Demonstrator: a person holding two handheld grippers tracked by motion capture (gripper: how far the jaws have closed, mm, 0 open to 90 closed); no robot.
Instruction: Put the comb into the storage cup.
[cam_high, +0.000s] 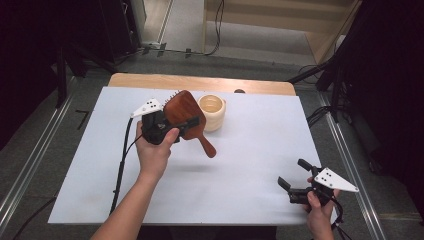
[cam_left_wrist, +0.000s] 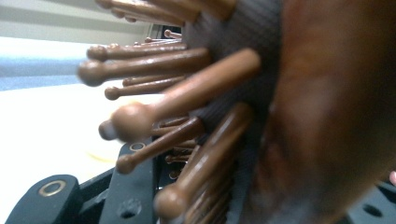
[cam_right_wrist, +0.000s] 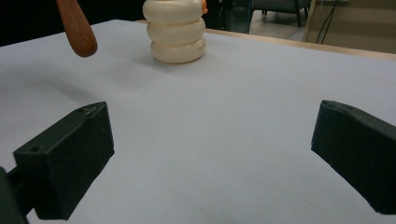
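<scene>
A reddish-brown wooden hairbrush (cam_high: 186, 117) hangs above the table with my left gripper (cam_high: 172, 125) shut on its head. Its handle (cam_high: 207, 146) points down and to the right. In the left gripper view the wooden bristles (cam_left_wrist: 159, 107) and the brush's back (cam_left_wrist: 336, 107) sit right in front of the camera. A cream ribbed cup (cam_high: 212, 112) stands just right of the brush, and it also stands at the far side in the right gripper view (cam_right_wrist: 176, 31). My right gripper (cam_high: 295, 174) stands open near the table's front right corner, nothing between its jaws (cam_right_wrist: 210, 158).
A white sheet (cam_high: 240, 165) covers the wooden table, whose bare edge (cam_high: 200, 82) runs along the back. A black cable (cam_high: 121, 160) trails from the left gripper toward the front left. Dark stands and cables lie on the floor beyond the table.
</scene>
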